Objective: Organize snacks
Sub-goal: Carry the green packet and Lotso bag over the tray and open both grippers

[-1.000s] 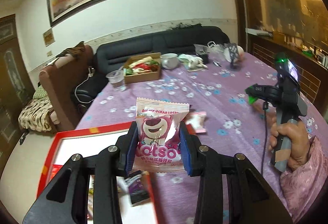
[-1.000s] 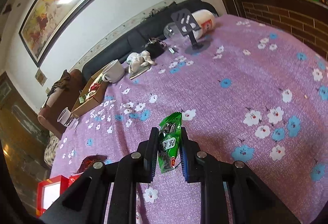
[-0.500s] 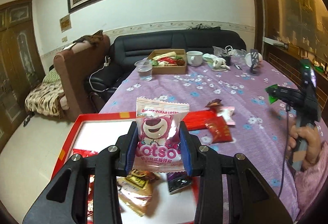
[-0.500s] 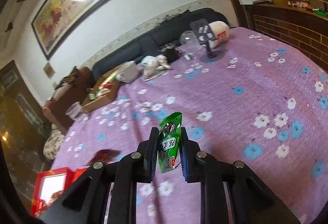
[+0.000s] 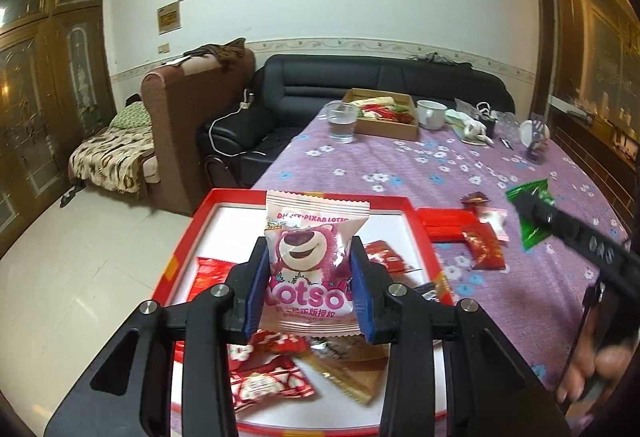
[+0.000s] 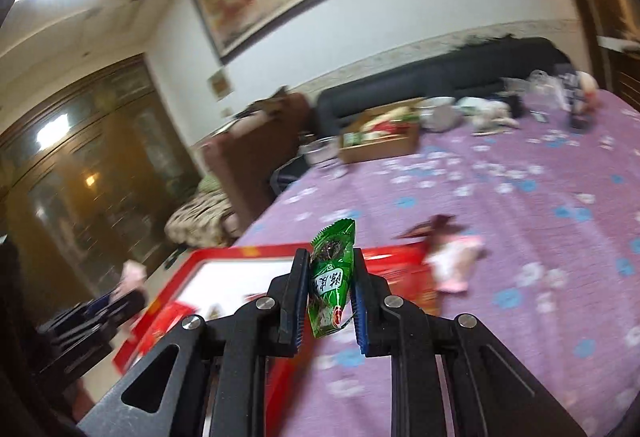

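Room view has swung since a second ago: the left wrist camera now faces the brown armchair (image 5: 192, 117) and black sofa (image 5: 360, 93), and the red tray (image 5: 192, 233), then only a corner at the lower left, fills the foreground. The green snack packet (image 6: 332, 277), earlier over open cloth far from the tray, now hangs at the tray's near edge (image 6: 176, 277).

One tray sits on the bench (image 5: 460, 173), which wears a purple flowered cloth. One cardboard box (image 5: 388, 117), one glass (image 5: 342, 121) and one white cup (image 5: 430, 113) stand at the far end. Roughly five red and brown packets lie inside the tray; three or four more lie on the cloth just right of it.

The left gripper (image 5: 310, 269) is clamped on the pink Lotso packet (image 5: 310, 257), above the tray. The right gripper (image 6: 332, 297) is pinched tight on the green packet.
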A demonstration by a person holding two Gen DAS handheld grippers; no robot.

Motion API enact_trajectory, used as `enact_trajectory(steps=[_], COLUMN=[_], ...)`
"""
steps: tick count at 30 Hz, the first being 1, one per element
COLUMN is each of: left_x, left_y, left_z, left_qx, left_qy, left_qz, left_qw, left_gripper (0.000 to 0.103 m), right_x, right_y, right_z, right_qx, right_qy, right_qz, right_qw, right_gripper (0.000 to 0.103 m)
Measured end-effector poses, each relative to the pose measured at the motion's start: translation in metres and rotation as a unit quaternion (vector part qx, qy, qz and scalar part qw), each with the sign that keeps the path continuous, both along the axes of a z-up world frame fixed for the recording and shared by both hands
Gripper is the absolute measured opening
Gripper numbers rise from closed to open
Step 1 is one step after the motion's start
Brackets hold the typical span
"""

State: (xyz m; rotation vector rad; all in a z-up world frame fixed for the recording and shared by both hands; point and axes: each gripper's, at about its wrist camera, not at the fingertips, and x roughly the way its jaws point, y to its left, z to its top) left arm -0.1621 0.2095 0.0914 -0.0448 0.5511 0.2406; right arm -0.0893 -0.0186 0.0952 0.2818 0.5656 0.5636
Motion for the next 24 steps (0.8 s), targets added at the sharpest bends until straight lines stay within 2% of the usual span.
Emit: enact_trajectory(steps=[6, 11, 24], left_x=[-0.007, -0.006, 0.002], left_y=[0.015, 0.024, 0.030], left_z=[-0.010, -0.022, -0.034], left_qx=[-0.003, -0.011, -0.021], left_qy=[0.005, 0.019, 0.032], left_qz=[0.014, 0.022, 0.021], left_qw=[0.9999, 0.9995, 0.9990], left_gripper=[0.035, 0.035, 0.035], right_x=[-0.028, -0.039, -0.034], right_y=[0.048, 0.077, 0.089], right_z=[-0.007, -0.021, -0.033], right_qx=[-0.013, -0.030, -0.031], right_qy=[-0.011, -0.001, 0.012], right_qz=[0.065, 0.102, 0.118], right_qw=[0.998, 0.994, 0.992], right_gripper=[0.019, 0.019, 0.019])
